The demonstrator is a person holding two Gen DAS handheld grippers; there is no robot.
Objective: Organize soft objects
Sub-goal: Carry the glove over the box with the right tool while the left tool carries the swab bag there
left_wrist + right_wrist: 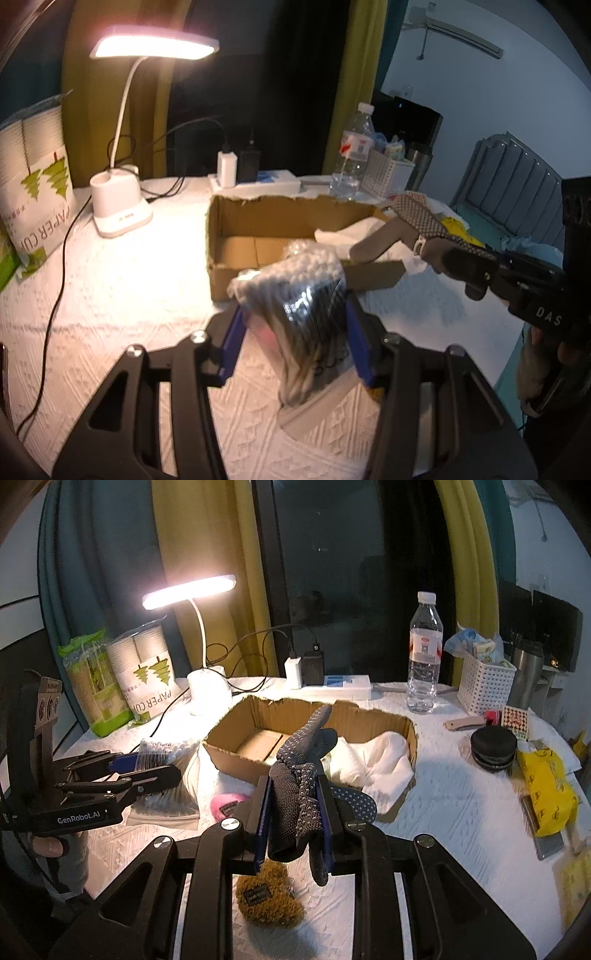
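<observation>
Both my grippers tilt down toward the box [412, 738], held above the white worktop [110, 288].

Left gripper [293, 332]: jaws partly closed, clamped on the swab bag [295, 295]. The bag sits between the blue pads, its top poking out past the tips toward the box's near wall, its bottom hanging below. In the right view the bag [166, 775] hangs left of the box, off the worktop; a hand [48, 845] shows under that gripper [147, 771].

Right gripper [293, 808]: jaws nearly closed, pinching the dotted glove [295, 775]. The cuff is bunched between the pads, with fingers sticking up over the box's near edge and one drooping below. From the left view the glove [417, 218] hangs over the box's right end.

White cloth [369, 760] lies in the box's right half. A pink pad [225, 801] lies just in front of the box, with a brown fuzzy one [269, 897] nearer, under my right jaws.
</observation>
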